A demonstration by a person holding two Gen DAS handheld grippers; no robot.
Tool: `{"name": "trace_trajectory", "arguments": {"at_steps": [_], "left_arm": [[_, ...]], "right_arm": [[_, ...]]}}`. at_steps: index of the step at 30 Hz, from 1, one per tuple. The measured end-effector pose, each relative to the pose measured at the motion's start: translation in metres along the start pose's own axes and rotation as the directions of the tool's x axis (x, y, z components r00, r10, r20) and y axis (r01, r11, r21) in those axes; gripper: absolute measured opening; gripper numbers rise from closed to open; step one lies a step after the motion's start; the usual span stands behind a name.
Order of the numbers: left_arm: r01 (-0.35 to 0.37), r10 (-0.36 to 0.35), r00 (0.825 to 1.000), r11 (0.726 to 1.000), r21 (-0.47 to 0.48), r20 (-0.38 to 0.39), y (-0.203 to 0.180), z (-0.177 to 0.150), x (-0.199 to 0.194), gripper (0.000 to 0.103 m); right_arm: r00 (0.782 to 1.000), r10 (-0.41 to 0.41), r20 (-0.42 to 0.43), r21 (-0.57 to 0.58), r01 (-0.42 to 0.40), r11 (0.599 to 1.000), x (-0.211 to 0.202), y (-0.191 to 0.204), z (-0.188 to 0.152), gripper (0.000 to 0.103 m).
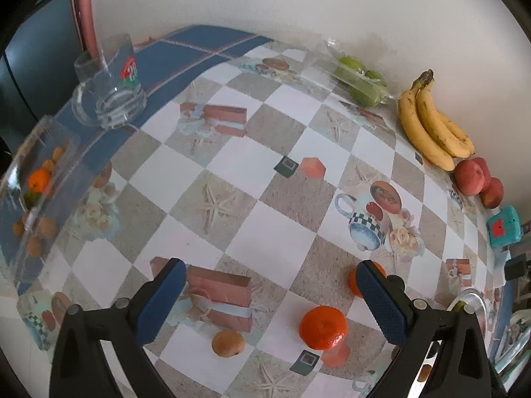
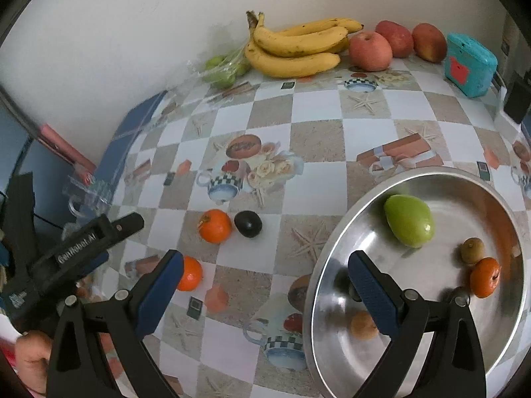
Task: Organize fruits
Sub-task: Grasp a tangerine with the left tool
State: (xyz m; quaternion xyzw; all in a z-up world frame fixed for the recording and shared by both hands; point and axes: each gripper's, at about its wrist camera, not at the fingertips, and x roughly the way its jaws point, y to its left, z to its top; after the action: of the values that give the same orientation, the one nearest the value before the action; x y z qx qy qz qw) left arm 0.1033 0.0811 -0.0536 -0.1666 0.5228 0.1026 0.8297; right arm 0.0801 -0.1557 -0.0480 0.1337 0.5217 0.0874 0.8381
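My left gripper (image 1: 272, 298) is open above the checked tablecloth. A mandarin (image 1: 323, 327) lies between its fingers, and a small tan fruit (image 1: 228, 343) sits nearer the left finger. A second mandarin (image 1: 352, 282) peeks out behind the right finger. My right gripper (image 2: 268, 295) is also open and holds nothing. Its right finger hangs over a steel bowl (image 2: 358, 232). In the bowl are a green fruit (image 2: 410, 220), a kiwi (image 2: 472, 250), a mandarin (image 2: 485, 277) and a small tan fruit (image 2: 364, 325). On the cloth lie two mandarins (image 2: 215, 226) (image 2: 189, 273) and a dark avocado (image 2: 248, 224).
Bananas (image 2: 298, 46), three red apples (image 2: 370, 49) and bagged green fruit (image 2: 225, 69) line the back wall, with a teal box (image 2: 469, 64) at the right. A glass mug (image 1: 109, 93) and a clear container (image 1: 36, 192) of small oranges stand at the left edge. The left gripper's body (image 2: 86, 238) shows at the left.
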Motion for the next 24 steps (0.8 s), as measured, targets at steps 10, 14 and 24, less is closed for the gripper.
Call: {"name": "trace_trajectory", "arguments": {"at_steps": [10, 14, 24], "left_arm": [[0.044, -0.037, 0.993, 0.997, 0.061, -0.108, -0.019, -0.014, 0.018, 0.099], [0.08, -0.07, 0.986, 0.995, 0.062, -0.154, -0.025, -0.019, 0.024, 0.086], [0.122, -0.103, 0.969, 0.99, 0.073, -0.225, -0.035, -0.028, 0.036, 0.06]], "right_arm": [[0.998, -0.062, -0.01, -0.009, 0.062, 0.998, 0.003, -0.004, -0.001, 0.088], [0.997, -0.075, -0.009, -0.006, 0.075, 0.997, 0.003, -0.007, -0.001, 0.086], [0.997, -0.082, -0.011, 0.004, 0.082, 0.997, 0.003, -0.01, -0.002, 0.086]]}}
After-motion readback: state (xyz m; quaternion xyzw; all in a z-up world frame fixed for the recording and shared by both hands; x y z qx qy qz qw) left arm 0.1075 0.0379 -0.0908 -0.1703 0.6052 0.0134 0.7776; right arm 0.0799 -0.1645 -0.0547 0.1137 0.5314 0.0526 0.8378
